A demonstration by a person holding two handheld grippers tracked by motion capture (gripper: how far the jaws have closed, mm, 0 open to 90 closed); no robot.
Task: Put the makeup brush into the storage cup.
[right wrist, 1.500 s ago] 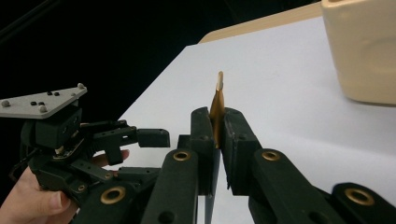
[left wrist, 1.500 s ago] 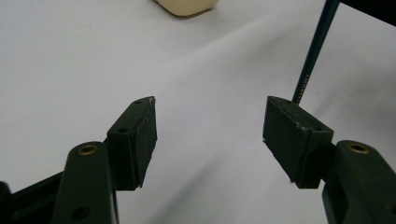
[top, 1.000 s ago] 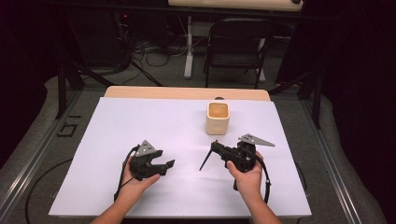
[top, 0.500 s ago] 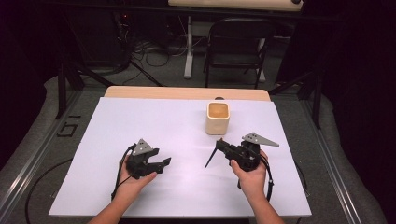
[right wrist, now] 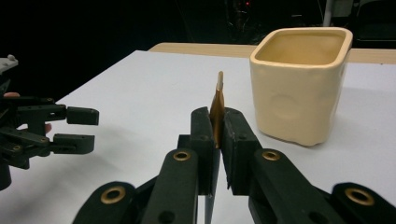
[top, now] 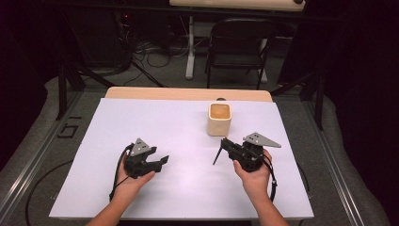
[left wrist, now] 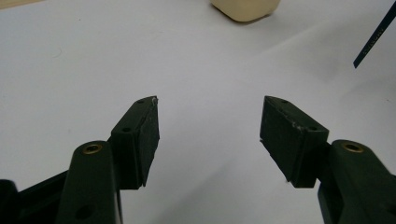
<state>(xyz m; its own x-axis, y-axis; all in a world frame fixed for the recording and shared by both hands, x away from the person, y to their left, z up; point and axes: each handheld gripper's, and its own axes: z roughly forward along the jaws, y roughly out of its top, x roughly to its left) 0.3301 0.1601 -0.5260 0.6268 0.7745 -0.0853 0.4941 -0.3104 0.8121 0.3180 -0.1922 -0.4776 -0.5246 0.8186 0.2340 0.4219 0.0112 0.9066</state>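
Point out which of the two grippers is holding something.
The right gripper: its fingers are shut on a thin flat stick. The left gripper stands open, empty.

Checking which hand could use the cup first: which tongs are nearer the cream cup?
Right. The right tongs sit just in front of the cup; the left tongs are farther off, to its left.

A table (top: 188, 127) covered by a white sheet is seen from above; along its far edge a strip of bare light wood (top: 188, 93) is left uncovered. A cream, square-mouthed cup (top: 219, 119) is stood upright directly on the sheet, right of centre and towards the far edge, and is seen again in the right gripper view (right wrist: 301, 84), where its open top and rounded corners are presented. A faint shadow is cast beside its base. The near half of the sheet is shown bare.
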